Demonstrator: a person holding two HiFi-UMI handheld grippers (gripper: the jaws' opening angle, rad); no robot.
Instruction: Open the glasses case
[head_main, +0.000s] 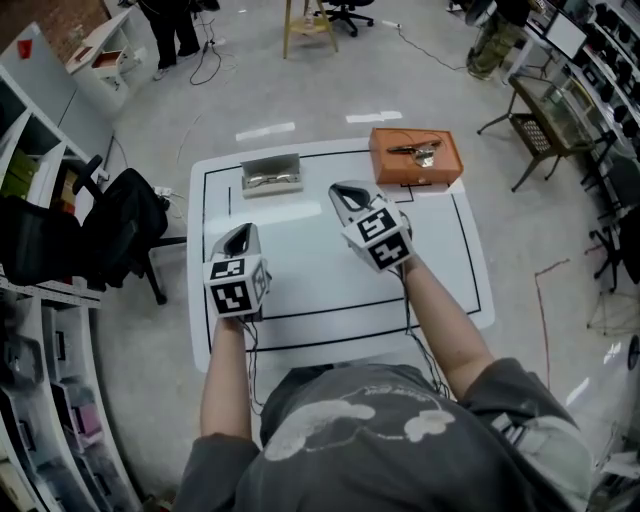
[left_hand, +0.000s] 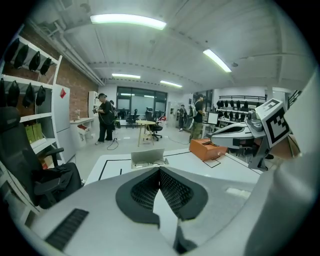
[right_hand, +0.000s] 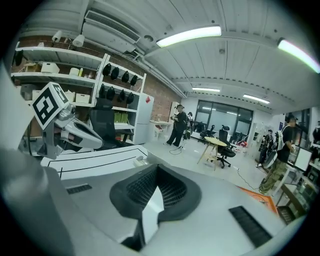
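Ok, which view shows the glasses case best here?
The head view: it looks down into the open glasses case, with the glasses lying inside. The left gripper view sees it low and from the front, lid raised. The right gripper view does not show it clearly.

Grey glasses case (head_main: 271, 178) lies open, lid raised.

Both forearms (head_main: 440, 320) are extended over the table (head_main: 330, 295). The left gripper (head_main: 240, 234) is held above its near left part, the right gripper (head_main: 347, 192) above its centre; both are tilted downward, jaws closed together, nothing gripped.
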